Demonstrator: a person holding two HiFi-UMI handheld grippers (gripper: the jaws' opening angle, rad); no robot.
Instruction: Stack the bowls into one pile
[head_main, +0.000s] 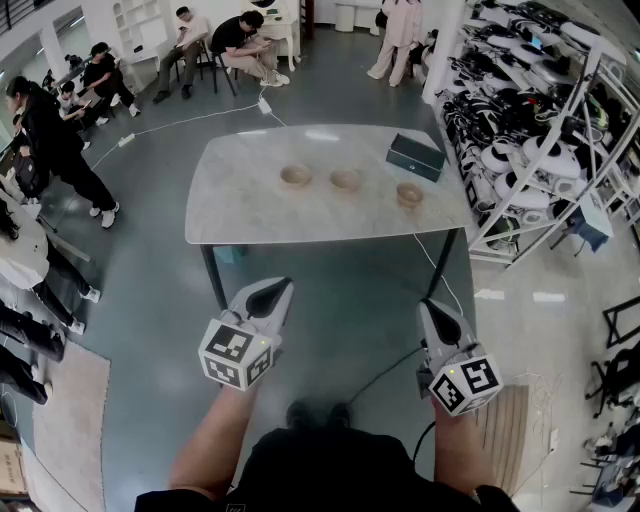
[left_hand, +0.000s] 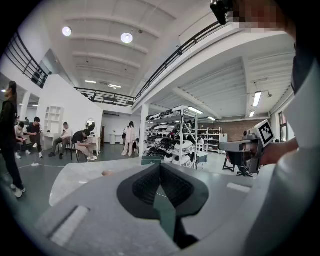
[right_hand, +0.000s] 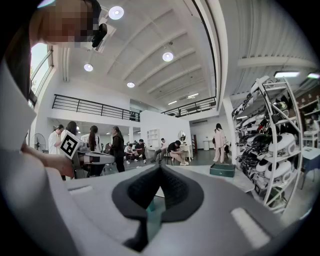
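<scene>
Stacking has not begun: three bowls sit apart in a row on the table, upper centre, while the left gripper and right gripper, both clenched empty, hang lower down, seemingly short of it; next, approach and open.

Pale table carries three separate bowls and seemingly a box.
</scene>
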